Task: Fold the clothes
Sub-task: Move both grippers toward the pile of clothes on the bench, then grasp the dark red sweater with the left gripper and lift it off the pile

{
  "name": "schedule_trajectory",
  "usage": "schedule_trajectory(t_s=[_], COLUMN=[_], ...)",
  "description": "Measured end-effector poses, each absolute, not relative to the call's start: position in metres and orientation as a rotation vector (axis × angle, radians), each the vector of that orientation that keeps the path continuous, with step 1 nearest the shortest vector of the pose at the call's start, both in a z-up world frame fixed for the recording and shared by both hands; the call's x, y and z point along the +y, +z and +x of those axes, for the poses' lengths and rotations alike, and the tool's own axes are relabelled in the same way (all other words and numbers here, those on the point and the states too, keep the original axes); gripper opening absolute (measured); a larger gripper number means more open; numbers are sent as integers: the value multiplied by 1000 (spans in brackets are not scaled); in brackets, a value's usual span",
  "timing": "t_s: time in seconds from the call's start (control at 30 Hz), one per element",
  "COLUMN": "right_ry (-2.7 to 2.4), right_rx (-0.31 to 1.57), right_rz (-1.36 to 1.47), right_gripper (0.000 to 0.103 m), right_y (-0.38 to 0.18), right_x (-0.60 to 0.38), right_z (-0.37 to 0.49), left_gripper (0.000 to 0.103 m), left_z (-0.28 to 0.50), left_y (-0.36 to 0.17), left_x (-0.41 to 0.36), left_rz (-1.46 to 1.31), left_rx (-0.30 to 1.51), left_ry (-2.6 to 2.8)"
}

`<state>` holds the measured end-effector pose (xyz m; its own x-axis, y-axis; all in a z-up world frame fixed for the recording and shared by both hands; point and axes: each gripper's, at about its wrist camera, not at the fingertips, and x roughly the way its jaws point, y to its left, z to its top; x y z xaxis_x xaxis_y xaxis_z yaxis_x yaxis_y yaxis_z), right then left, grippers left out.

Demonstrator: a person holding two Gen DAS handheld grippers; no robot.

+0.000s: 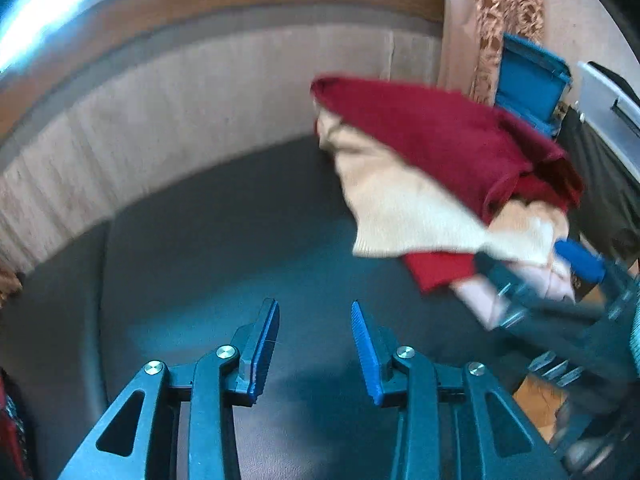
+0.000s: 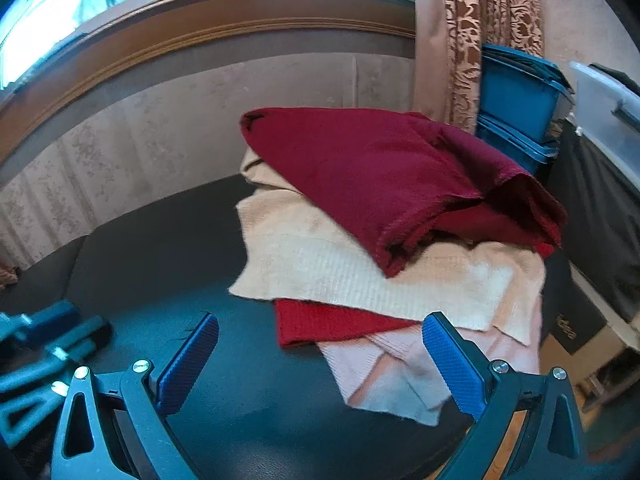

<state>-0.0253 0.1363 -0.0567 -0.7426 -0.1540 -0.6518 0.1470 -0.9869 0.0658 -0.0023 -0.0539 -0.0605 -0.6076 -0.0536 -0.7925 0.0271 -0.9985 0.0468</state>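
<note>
Your left gripper (image 1: 315, 308) and right gripper (image 2: 320, 328) are gaping empty; the pile (image 2: 384, 248) is hiding its lower layers, right of centre.

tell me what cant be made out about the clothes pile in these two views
- Pink garment, right wrist view: upper part buried under the cream knit; its type is unclear.
- Lower red piece: only an edge shows.
- Dark red cloth: folded over itself, shape unknown.
- Left wrist view: motion blur; the right gripper covers the pile's near corner.
</note>
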Motion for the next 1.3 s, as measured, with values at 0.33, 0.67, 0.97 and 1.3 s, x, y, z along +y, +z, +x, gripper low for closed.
schedule_trajectory(t_s=[0.33,0.67,0.97,1.3], right_ry=[-2686,-2866,-2624,-2014], right_rx=[-91,-542,-616,-700], right_rz=[962,729,1087,1013], right_gripper=[103,103,103,103], right_y=[-55,-5,-37,-66], right_x=[160,272,306,213], right_z=[-50,-143,-265,-199], left_gripper=[40,64,81,79], left_z=[16,28,32,30], left_y=[-136,-139,-135,-130], left_x=[-130,-135,-158,-144], left_rz=[1513,1459,1427,1463], left_rx=[170,324,606,389], left_ry=[-2605,-2724,-2781,-2775])
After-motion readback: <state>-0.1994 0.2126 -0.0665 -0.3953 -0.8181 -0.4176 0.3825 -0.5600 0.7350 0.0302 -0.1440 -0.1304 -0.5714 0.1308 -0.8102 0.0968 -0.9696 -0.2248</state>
